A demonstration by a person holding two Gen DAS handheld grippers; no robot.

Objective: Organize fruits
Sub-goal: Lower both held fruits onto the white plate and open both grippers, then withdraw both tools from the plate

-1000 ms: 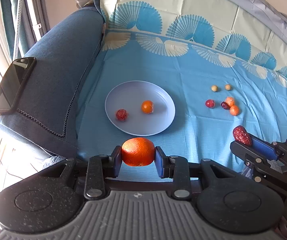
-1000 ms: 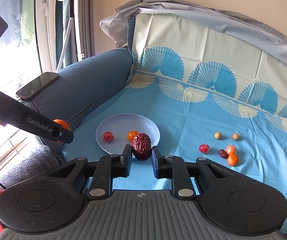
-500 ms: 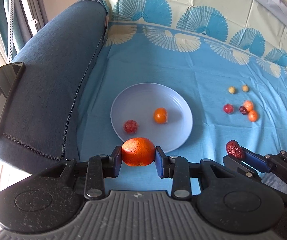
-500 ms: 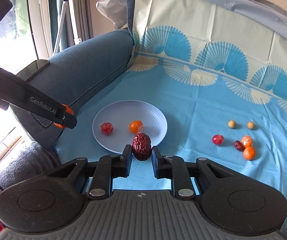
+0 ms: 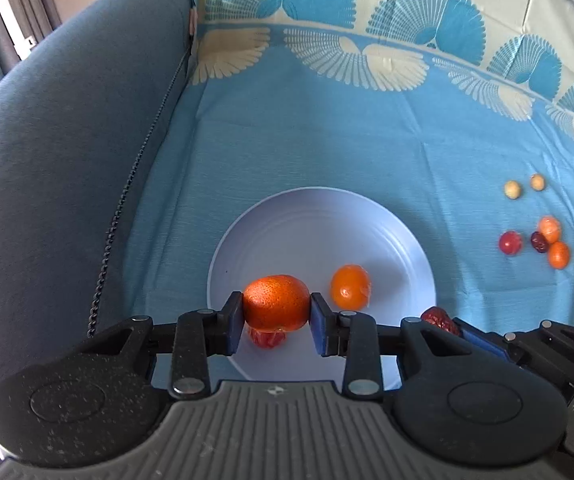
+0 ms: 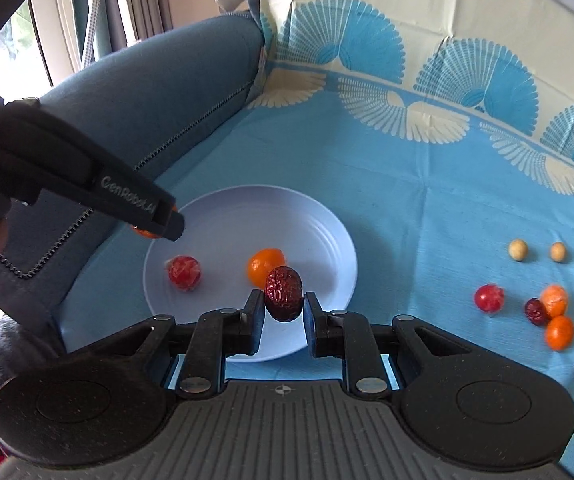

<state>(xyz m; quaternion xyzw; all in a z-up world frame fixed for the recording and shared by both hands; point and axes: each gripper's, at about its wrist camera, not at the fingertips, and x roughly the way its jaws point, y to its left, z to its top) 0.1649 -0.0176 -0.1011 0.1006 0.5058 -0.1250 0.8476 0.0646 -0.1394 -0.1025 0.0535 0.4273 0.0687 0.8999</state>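
Observation:
My left gripper point(image 5: 277, 322) is shut on an orange mandarin point(image 5: 277, 302) and holds it over the near left part of the pale blue plate point(image 5: 319, 216). On the plate lie a small orange fruit point(image 5: 349, 286) and a red wrapped fruit point(image 5: 267, 338), the latter partly hidden under the mandarin. My right gripper point(image 6: 284, 312) is shut on a dark red wrinkled date point(image 6: 283, 294) over the plate's point(image 6: 327, 236) near edge. It also shows in the left wrist view at the right, with the date point(image 5: 439, 318).
Several small fruits lie on the blue patterned cloth right of the plate: two tan ones point(image 6: 518, 249), a red one point(image 6: 489, 298), a dark date point(image 6: 535, 311) and two orange ones point(image 6: 559, 332). A blue sofa arm point(image 5: 67, 152) rises at the left.
Both grippers have moved forward and down towards the plate with their fruits still held. The plate now lies right under both sets of fingertips.

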